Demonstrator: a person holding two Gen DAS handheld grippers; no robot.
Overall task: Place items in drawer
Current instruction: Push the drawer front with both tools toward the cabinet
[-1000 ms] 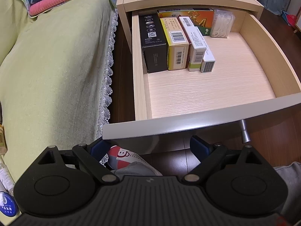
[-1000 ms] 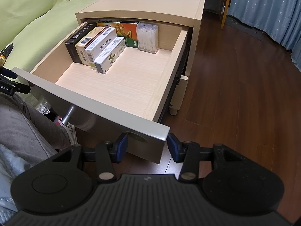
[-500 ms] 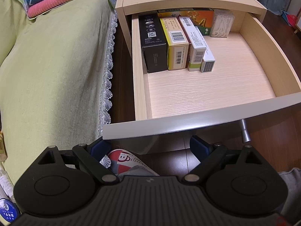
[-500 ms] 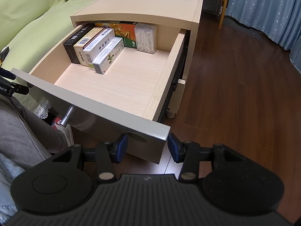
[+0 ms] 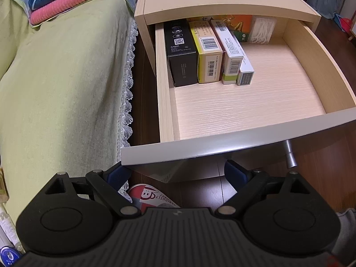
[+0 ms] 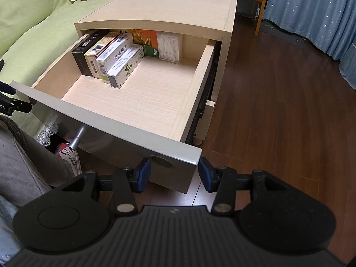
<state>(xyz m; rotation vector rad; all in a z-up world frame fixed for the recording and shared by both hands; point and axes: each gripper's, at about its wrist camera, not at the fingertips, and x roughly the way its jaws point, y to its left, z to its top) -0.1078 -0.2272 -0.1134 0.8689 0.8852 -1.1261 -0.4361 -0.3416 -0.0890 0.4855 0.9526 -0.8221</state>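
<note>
Both wrist views look down past open jaws, close above the drawer [image 5: 244,142] front; both share its interior.

The pale wood-grain drawer [image 5: 244,109] with a grey front panel stands pulled out. Along its left wall, 4 cartons lie side by side: a black box [image 5: 181,53], a yellow box [image 5: 207,51], a white-and-green box [image 5: 229,51] and a smaller white box [image 5: 244,69]. At the back stand an orange-and-green box [image 6: 145,42] and a clear packet of white floss picks [image 6: 170,46].
</note>
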